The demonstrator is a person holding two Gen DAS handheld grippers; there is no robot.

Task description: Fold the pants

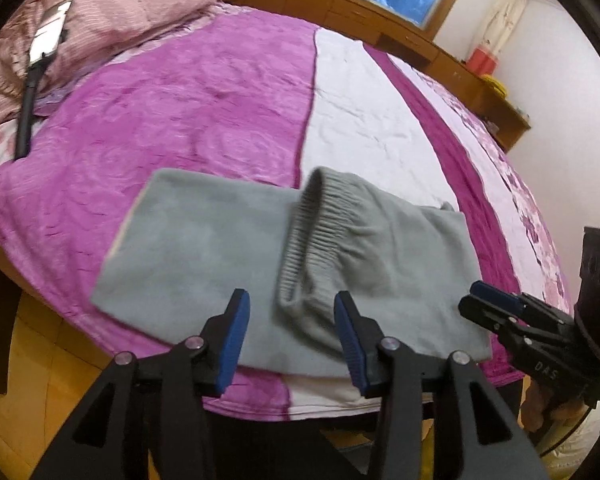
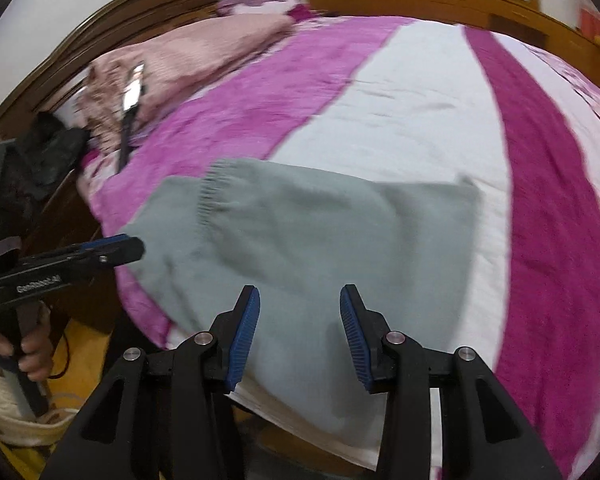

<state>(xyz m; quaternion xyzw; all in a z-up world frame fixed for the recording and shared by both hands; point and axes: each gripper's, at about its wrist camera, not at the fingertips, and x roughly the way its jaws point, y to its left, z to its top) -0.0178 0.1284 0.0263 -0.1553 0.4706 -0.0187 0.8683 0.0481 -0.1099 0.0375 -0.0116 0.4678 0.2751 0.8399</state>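
Note:
The grey pants (image 1: pixel 204 248) lie folded into a broad rectangle on the bed's near edge, the ribbed waistband (image 1: pixel 304 232) turned over on top. My left gripper (image 1: pixel 291 295) hovers just above their near edge, open, its blue pads touching nothing. In the right wrist view the pants (image 2: pixel 300 232) spread over the white stripe, waistband (image 2: pixel 208 196) at the left. My right gripper (image 2: pixel 300 290) hangs open over their near part, holding nothing. The right gripper (image 1: pixel 485 301) shows at the pants' right end in the left view. The left gripper (image 2: pixel 128 246) shows at their left end, in a hand.
The bed carries a purple and white blanket (image 1: pixel 220 92). A pink quilt (image 1: pixel 120 16) and a flat shiny object on a black handle (image 1: pixel 48 36) lie near the wooden headboard (image 2: pixel 140 12). A wooden cabinet (image 1: pixel 380 20) runs under the window. Wood floor (image 1: pixel 40 360) lies below.

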